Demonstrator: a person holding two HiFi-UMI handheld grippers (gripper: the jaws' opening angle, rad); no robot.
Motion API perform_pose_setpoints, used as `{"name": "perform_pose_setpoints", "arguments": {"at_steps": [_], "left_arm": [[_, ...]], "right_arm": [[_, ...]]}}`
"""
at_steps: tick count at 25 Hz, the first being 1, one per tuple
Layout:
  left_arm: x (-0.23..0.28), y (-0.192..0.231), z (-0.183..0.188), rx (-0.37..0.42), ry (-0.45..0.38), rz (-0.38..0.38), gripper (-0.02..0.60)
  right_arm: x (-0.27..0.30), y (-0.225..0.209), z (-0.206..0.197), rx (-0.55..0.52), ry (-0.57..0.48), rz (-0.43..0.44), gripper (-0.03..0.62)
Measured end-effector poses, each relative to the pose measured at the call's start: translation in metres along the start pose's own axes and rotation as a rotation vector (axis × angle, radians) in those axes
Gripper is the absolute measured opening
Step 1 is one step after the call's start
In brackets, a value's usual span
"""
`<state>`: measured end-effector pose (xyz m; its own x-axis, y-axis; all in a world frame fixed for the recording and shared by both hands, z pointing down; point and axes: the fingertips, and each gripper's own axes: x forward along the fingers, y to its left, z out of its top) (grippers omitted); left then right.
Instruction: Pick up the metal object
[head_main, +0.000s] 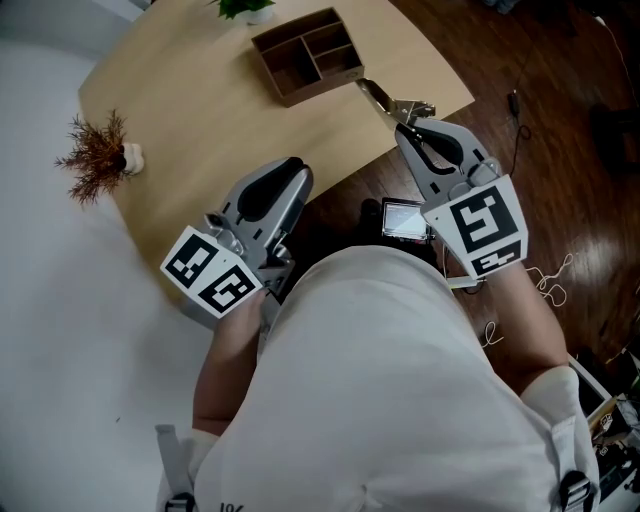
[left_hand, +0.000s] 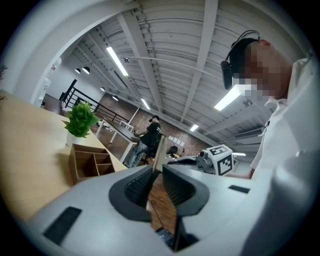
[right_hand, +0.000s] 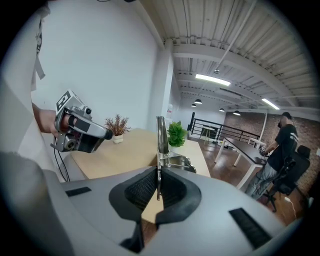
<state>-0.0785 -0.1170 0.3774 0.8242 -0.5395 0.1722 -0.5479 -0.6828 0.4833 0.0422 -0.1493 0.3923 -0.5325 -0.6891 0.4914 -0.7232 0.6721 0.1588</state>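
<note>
The metal object (head_main: 378, 97), a shiny strip with a bent clip-like end, sticks out of my right gripper (head_main: 405, 125), which is shut on it over the table's near edge. In the right gripper view the metal object (right_hand: 161, 135) rises upright from between the closed jaws of the right gripper (right_hand: 158, 172). My left gripper (head_main: 298, 168) hovers at the table edge to the left, shut with nothing in it. Its pads meet at the tips in the left gripper view (left_hand: 156, 170).
A wooden divided box (head_main: 308, 55) stands on the light wooden table (head_main: 200, 100) just beyond the metal object. A green potted plant (head_main: 243, 8) sits at the far edge, a dried plant (head_main: 97, 155) at the left. A small screen (head_main: 404, 219) lies below.
</note>
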Motion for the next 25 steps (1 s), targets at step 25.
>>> {"name": "perform_pose_setpoints", "arguments": {"at_steps": [25], "left_arm": [[-0.008, 0.019, -0.003, -0.022, 0.003, 0.018, 0.041]], "right_arm": [[0.018, 0.004, -0.008, 0.013, 0.025, -0.001, 0.005]]}}
